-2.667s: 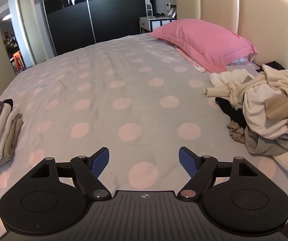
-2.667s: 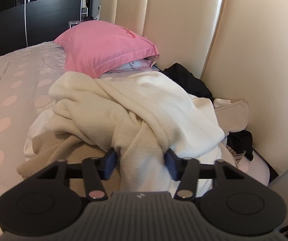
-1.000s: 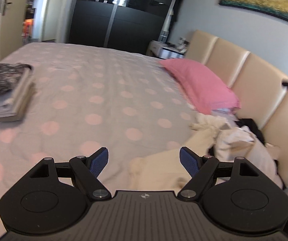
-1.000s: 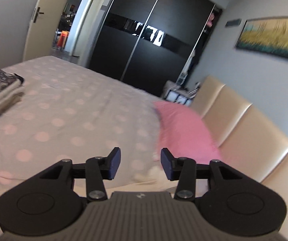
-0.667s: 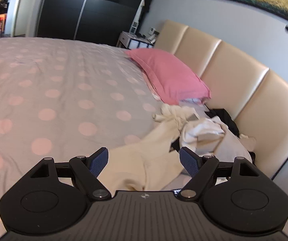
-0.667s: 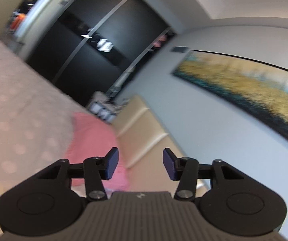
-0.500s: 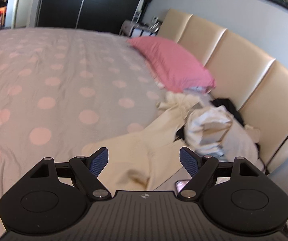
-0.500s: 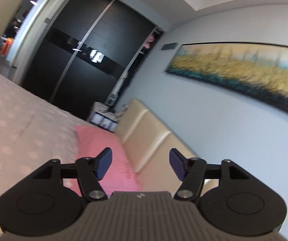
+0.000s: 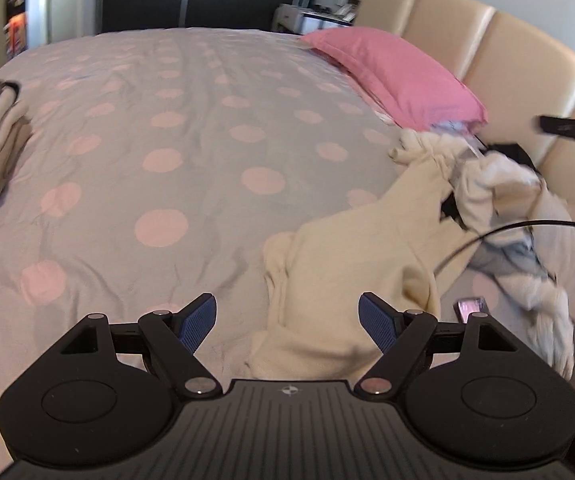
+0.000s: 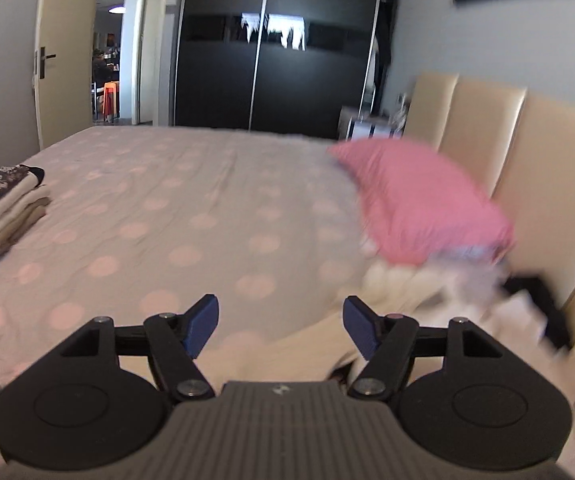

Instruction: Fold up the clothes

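From the left wrist, the left gripper (image 9: pixel 287 322) is hovering with jaws spread and empty, a cream garment (image 9: pixel 351 264) lying on the bed (image 9: pixel 167 140) just ahead between them. From the right wrist, the right gripper (image 10: pixel 281 326) is hanging released, the blurred cream garment (image 10: pixel 315 340) lying just beyond its jaws.

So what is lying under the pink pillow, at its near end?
Under the pink pillow a pale printed fabric sticks out; the rest is covered. The cream clothes pile begins just beside it.
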{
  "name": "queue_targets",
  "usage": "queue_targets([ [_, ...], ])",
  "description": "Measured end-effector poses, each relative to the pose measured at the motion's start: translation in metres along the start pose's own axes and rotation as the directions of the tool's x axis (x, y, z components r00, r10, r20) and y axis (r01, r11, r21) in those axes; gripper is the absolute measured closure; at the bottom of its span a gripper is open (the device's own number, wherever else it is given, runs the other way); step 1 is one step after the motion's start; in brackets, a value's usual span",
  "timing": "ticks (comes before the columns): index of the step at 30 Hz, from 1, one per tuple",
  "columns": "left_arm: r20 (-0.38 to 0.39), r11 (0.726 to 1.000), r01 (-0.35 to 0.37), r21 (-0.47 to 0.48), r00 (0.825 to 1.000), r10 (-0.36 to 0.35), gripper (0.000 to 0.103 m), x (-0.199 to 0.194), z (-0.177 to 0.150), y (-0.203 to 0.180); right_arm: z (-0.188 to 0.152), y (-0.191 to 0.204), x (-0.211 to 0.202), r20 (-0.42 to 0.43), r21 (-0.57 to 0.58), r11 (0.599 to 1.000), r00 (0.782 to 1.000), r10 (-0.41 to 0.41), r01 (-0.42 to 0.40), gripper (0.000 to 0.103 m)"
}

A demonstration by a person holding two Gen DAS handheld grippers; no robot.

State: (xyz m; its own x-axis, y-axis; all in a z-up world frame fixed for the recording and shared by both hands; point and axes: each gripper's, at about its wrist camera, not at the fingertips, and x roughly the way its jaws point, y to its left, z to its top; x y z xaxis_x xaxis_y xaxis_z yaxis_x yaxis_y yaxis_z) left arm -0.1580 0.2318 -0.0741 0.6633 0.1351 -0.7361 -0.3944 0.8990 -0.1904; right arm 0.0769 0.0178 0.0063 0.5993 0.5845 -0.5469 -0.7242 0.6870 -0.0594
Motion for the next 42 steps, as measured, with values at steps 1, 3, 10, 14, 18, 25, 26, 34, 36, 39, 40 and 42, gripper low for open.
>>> queue_targets([
  [1, -0.001, 1.000, 0.020, 0.022, 1.000, -0.020, 0.025, 0.002, -0.003, -0.005, -0.008, 0.005, 0.007, -0.020, 0.044, 0.999, 1.000, 0.017, -0.016, 0.032],
  [3, 0.001, 0.996, 0.049, 0.068, 0.999, -0.049, 0.025, 0.007, -0.009, -0.016, -0.027, 0.015, 0.021, -0.072, 0.128, 0.991, 0.996, 0.053, -0.044, 0.031],
  [10, -0.020, 0.983, 0.056, 0.177, 0.998, -0.053, 0.024, 0.032, -0.020, -0.037, -0.048, 0.008, 0.042, -0.247, 0.325, 0.945, 0.960, 0.132, -0.047, 0.031],
  [14, -0.039, 0.979, 0.050, 0.196, 0.998, -0.043, 0.043, 0.046, -0.022, -0.037, -0.032, -0.012, -0.007, -0.216, 0.355, 0.931, 0.961, 0.171, -0.086, 0.031],
  [18, -0.059, 0.976, 0.044, 0.215, 0.998, -0.032, 0.058, 0.059, -0.024, -0.038, -0.004, -0.027, -0.069, -0.225, 0.318, 0.942, 0.956, 0.188, -0.110, 0.022],
  [25, -0.014, 0.977, 0.061, 0.203, 0.998, -0.060, 0.098, 0.053, -0.018, -0.037, -0.004, -0.013, -0.118, -0.239, 0.106, 0.994, 0.971, 0.009, 0.016, 0.015],
  [26, 0.004, 0.978, 0.044, 0.206, 0.999, -0.046, 0.099, 0.050, -0.016, -0.036, -0.010, -0.008, -0.112, -0.229, 0.087, 0.995, 0.973, -0.023, 0.044, 0.015],
  [34, 0.077, 0.977, -0.094, 0.193, 0.994, 0.080, 0.101, 0.013, 0.011, -0.009, -0.042, 0.041, -0.039, -0.207, 0.025, 1.000, 0.978, -0.011, 0.016, 0.023],
  [36, 0.090, 0.973, -0.123, 0.194, 0.990, 0.108, 0.101, 0.003, 0.020, -0.001, -0.045, 0.062, -0.027, -0.190, -0.048, 0.998, 0.981, 0.023, -0.033, 0.024],
  [39, 0.110, 0.971, -0.156, 0.182, 0.984, 0.138, 0.101, -0.013, 0.031, 0.012, -0.052, 0.092, -0.012, -0.192, -0.123, 0.982, 0.975, 0.116, -0.141, 0.024],
  [40, 0.117, 0.971, -0.165, 0.176, 0.982, 0.145, 0.101, -0.019, 0.034, 0.017, -0.054, 0.102, -0.007, -0.199, -0.144, 0.972, 0.967, 0.157, -0.188, 0.024],
  [42, 0.129, 0.966, -0.192, 0.172, 0.977, 0.171, 0.101, -0.030, 0.039, 0.026, -0.060, 0.121, 0.004, -0.226, -0.189, 0.950, 0.952, 0.205, -0.249, 0.024],
])
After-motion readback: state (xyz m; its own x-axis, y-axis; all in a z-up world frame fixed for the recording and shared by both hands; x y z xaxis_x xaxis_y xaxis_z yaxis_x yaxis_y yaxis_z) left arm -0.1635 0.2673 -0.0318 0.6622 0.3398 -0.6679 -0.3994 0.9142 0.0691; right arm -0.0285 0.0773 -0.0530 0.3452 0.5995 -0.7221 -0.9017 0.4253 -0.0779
